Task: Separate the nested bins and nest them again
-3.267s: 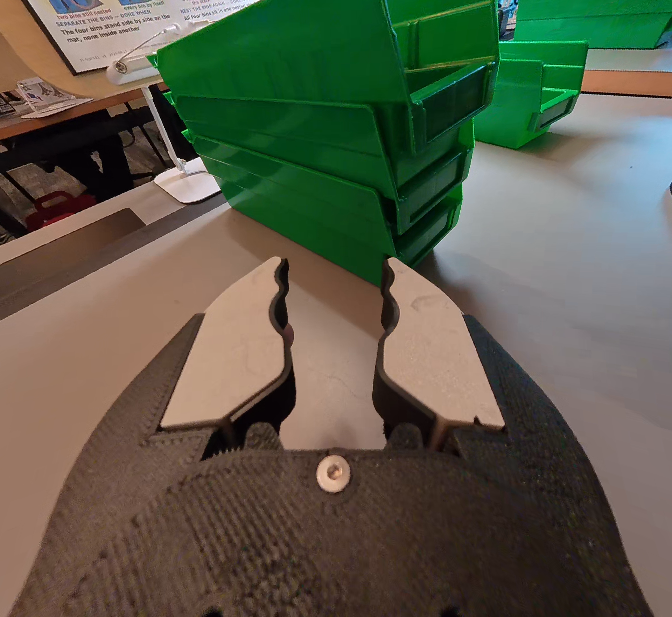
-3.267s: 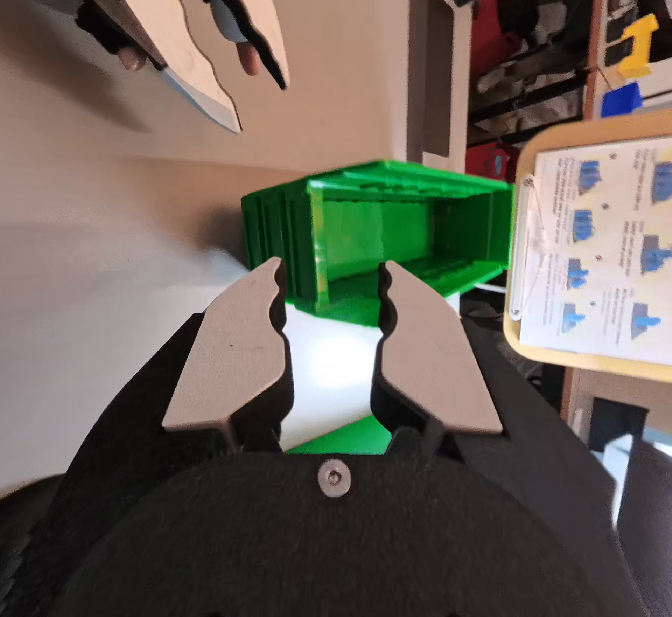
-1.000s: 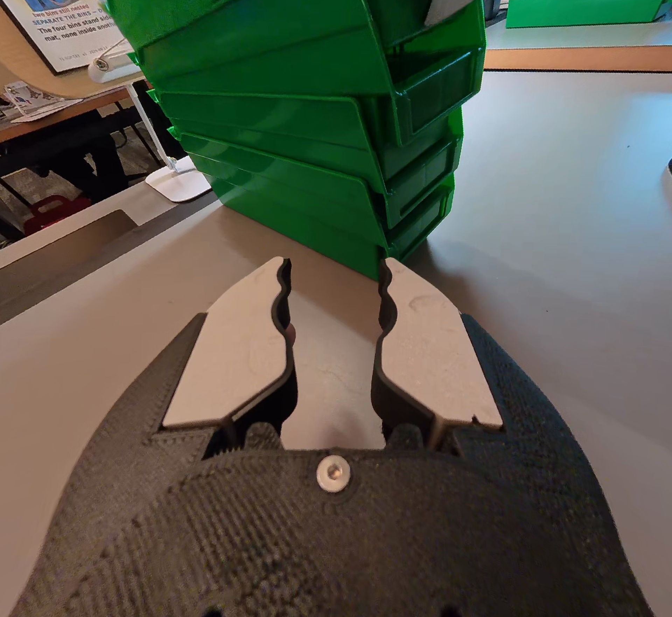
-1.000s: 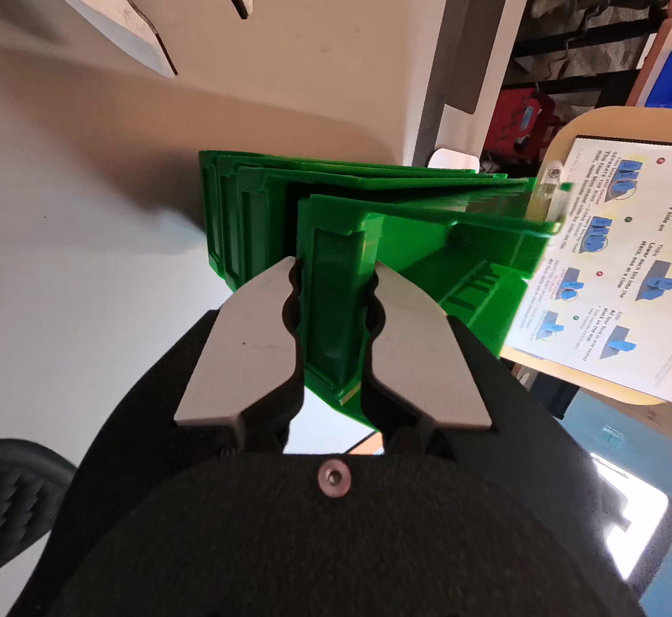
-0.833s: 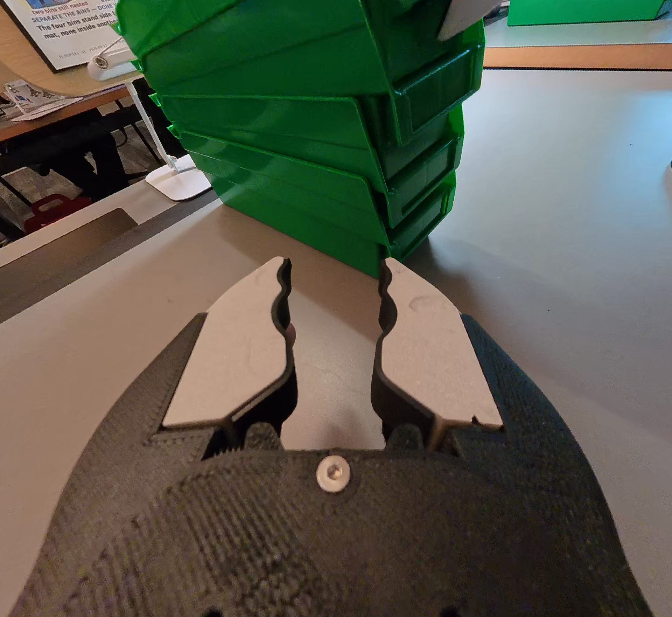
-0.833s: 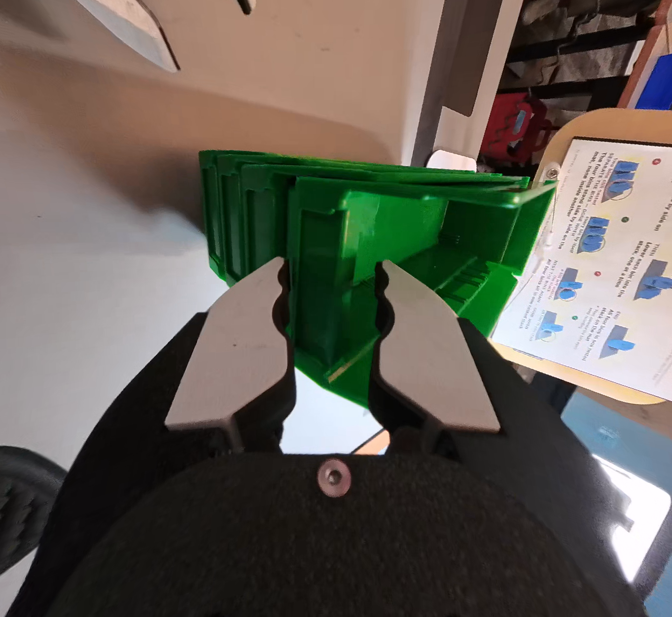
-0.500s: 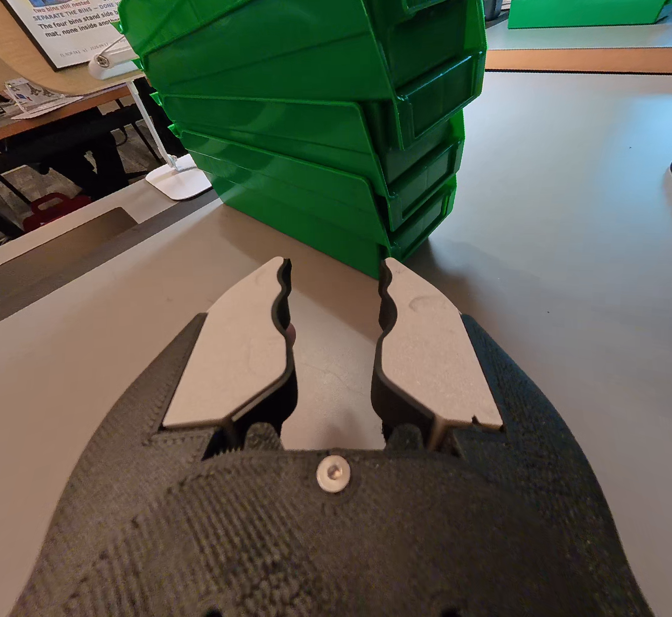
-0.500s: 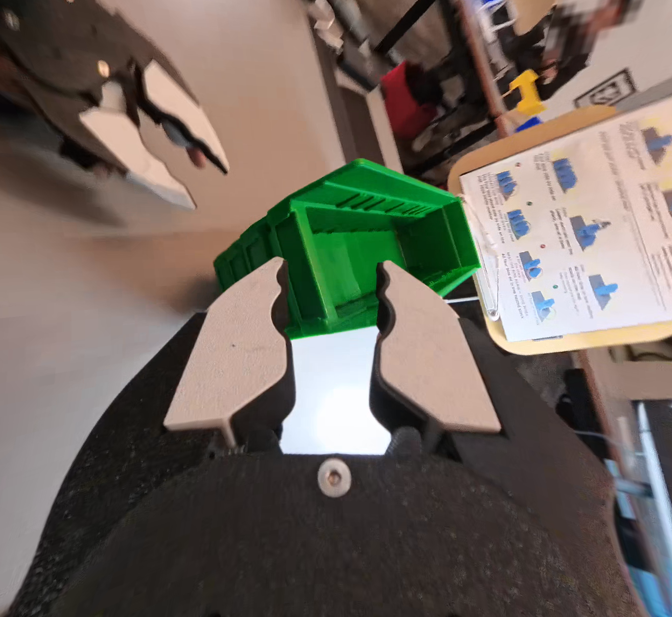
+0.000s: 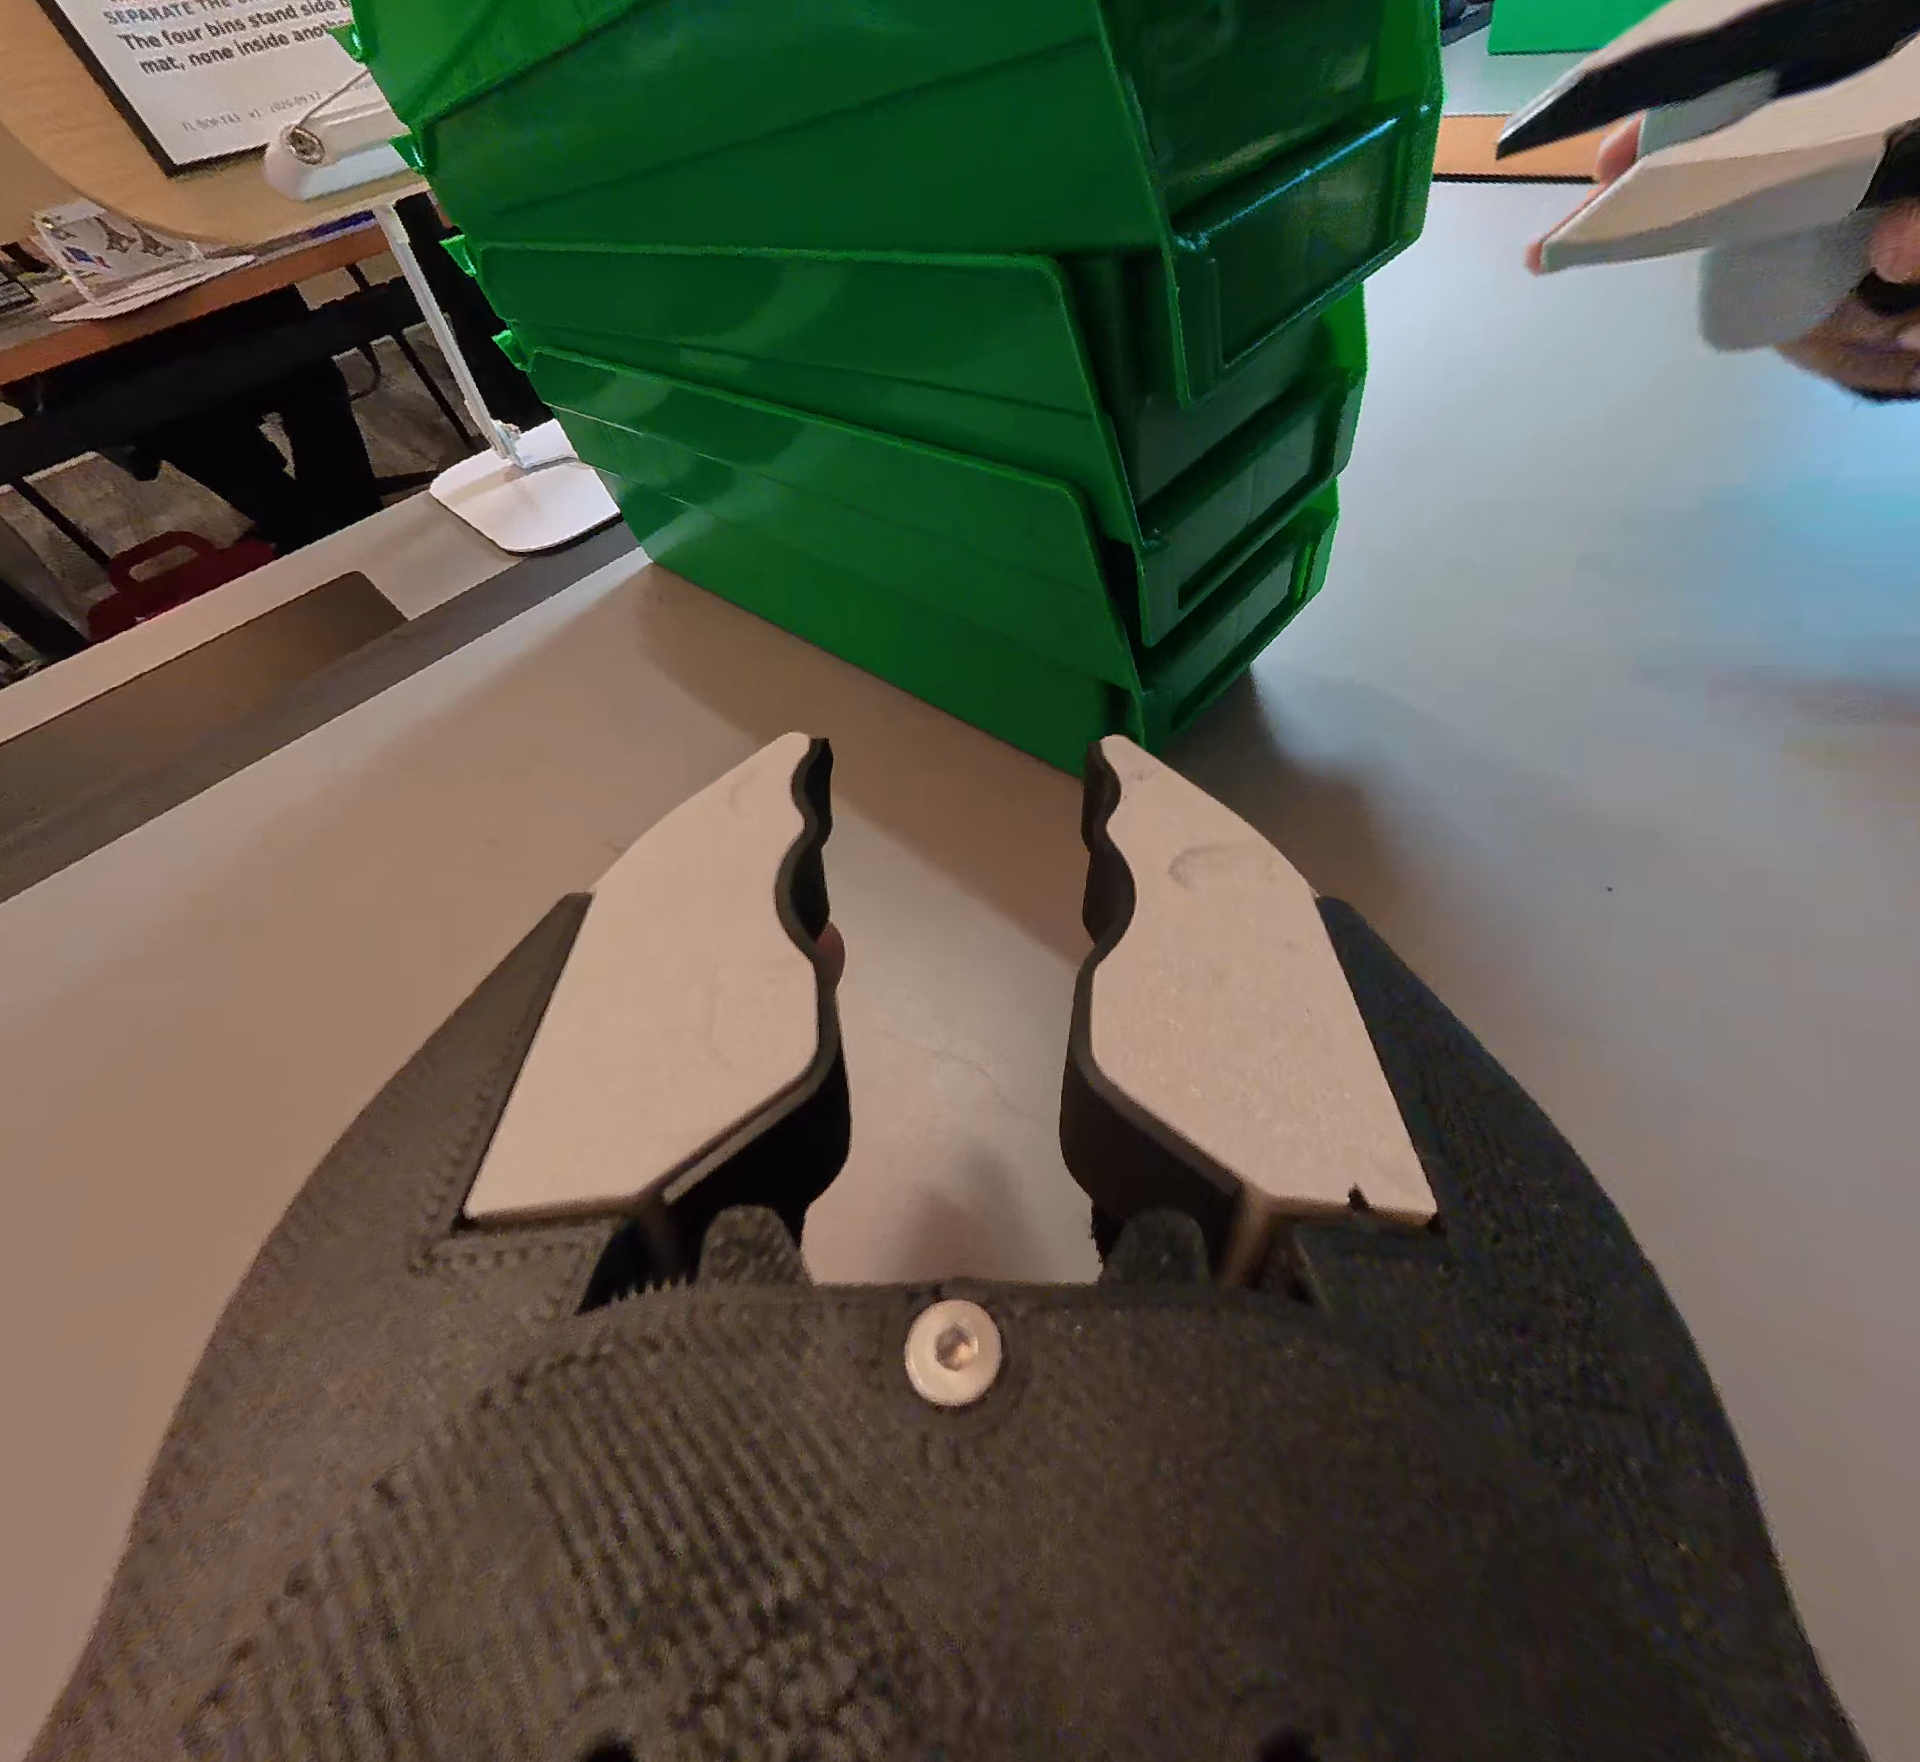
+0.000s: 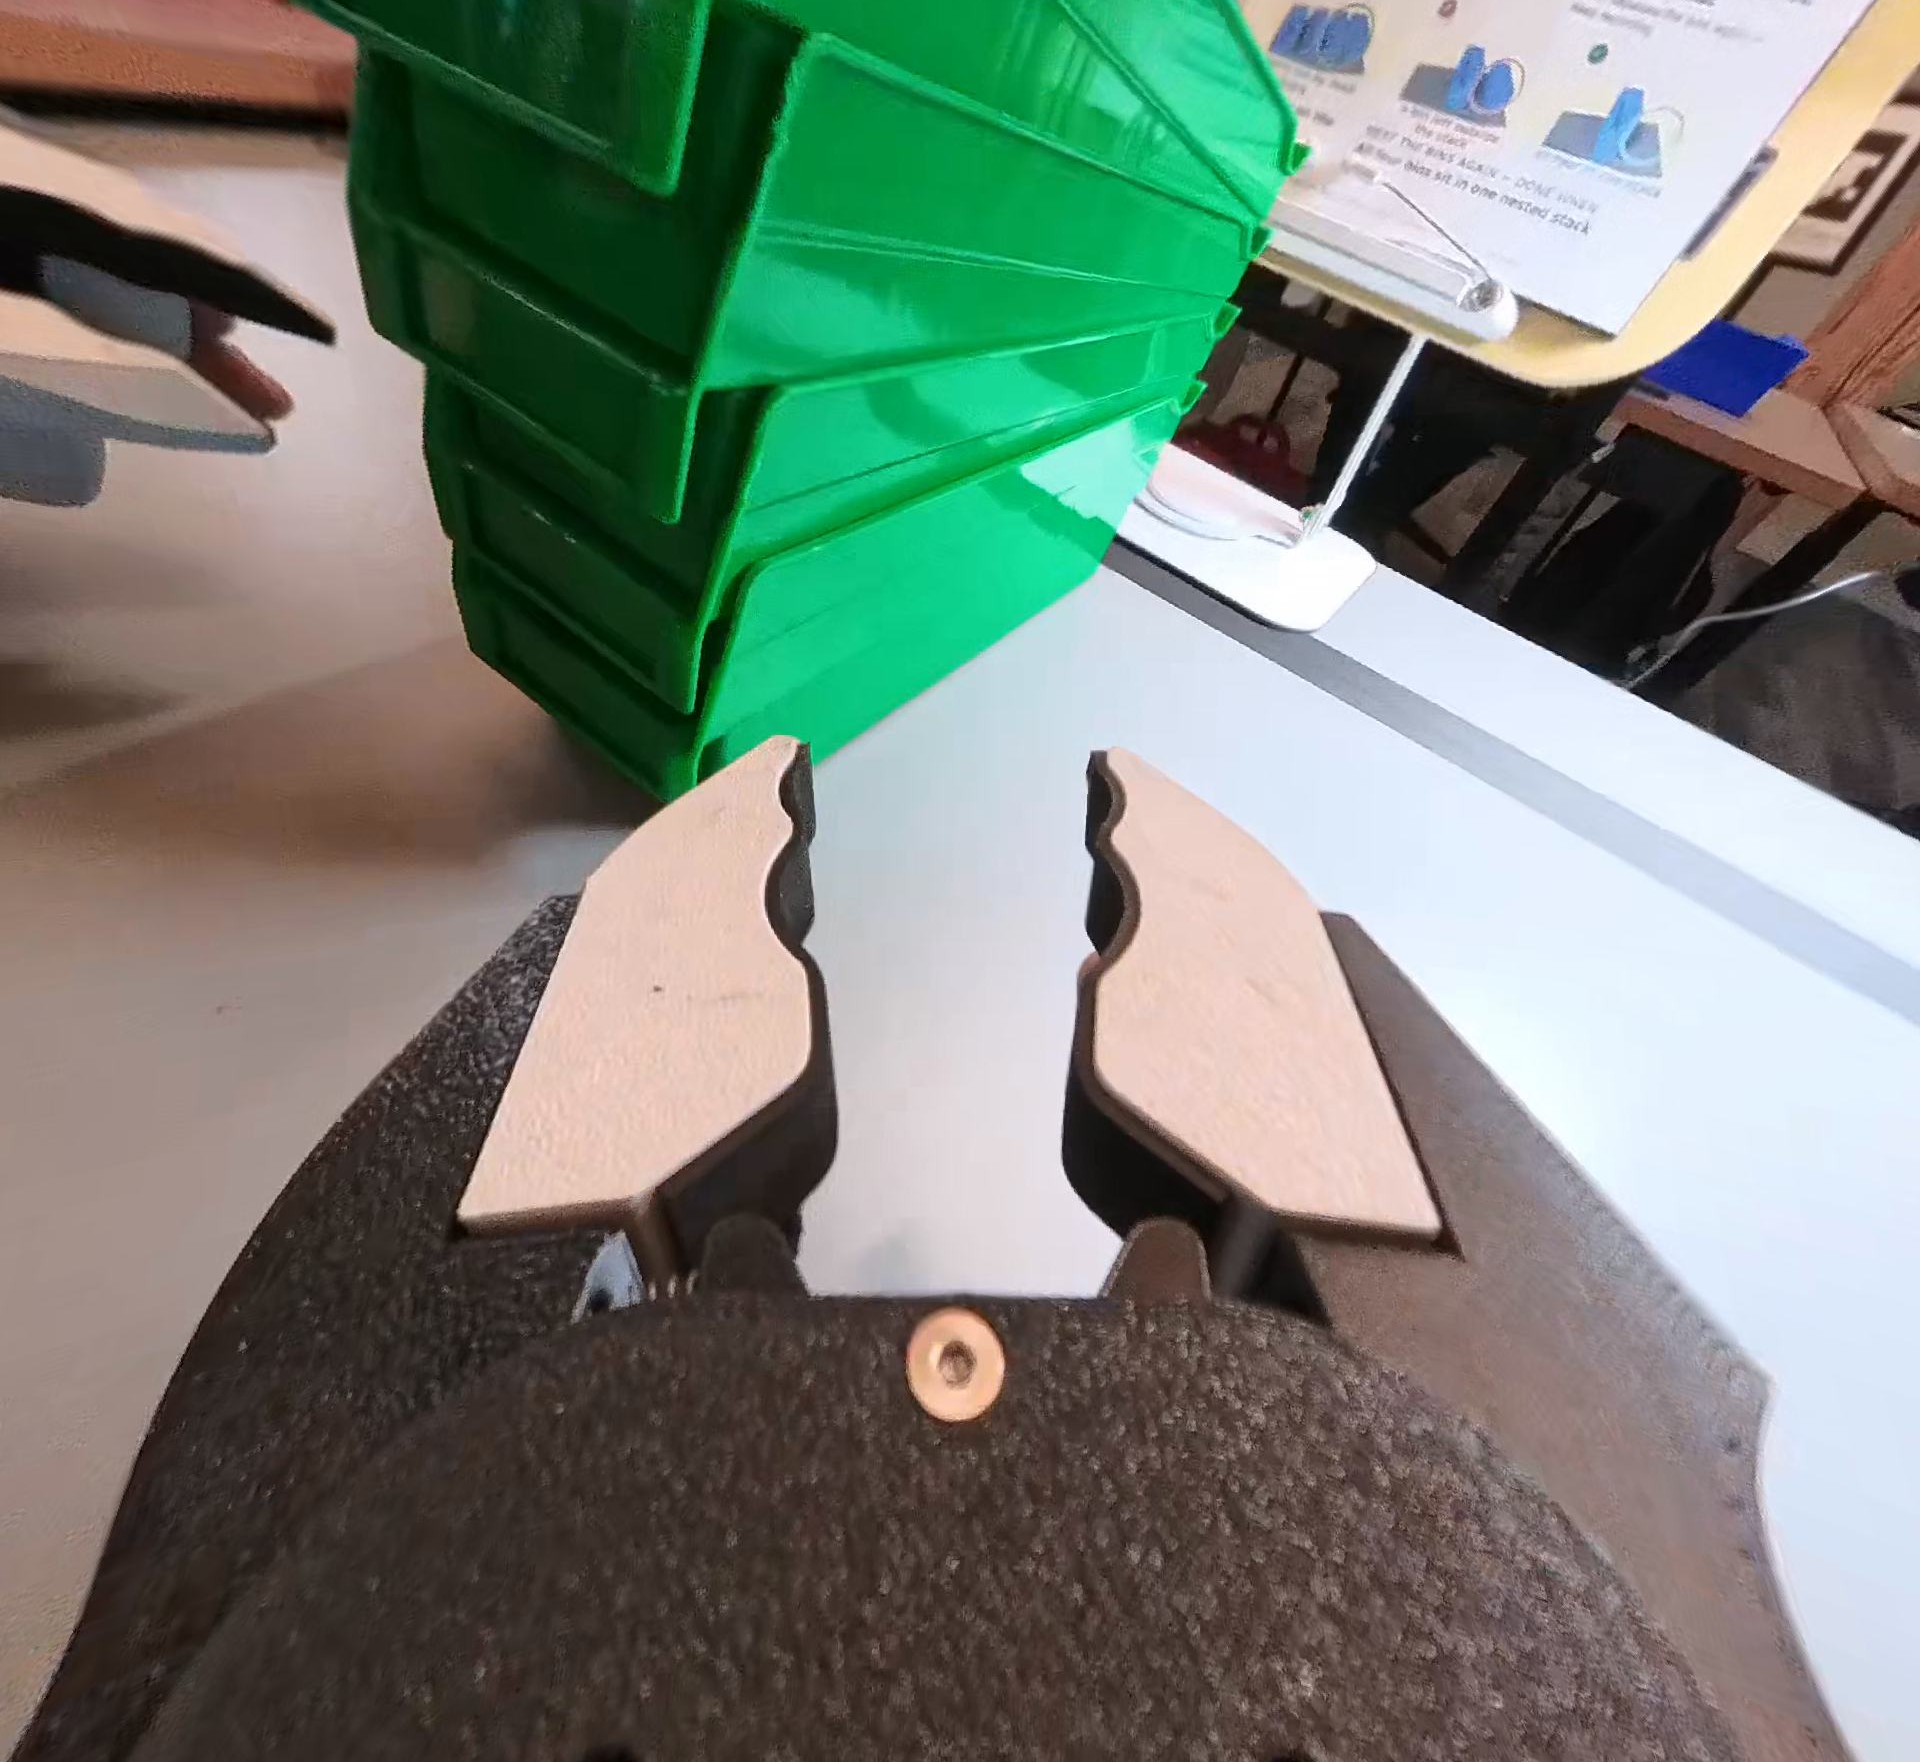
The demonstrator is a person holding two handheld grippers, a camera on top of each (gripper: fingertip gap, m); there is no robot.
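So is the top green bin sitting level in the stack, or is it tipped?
Tipped. The top green bin slants against the flatter bins below, its back end raised.

Left tool agape, right tool agape, empty

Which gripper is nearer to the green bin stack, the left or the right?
Neither is clearly nearer. The left gripper and the right gripper are both open and empty, low over the table, each just short of a bottom corner of the stack.

Grey tabletop; white stand
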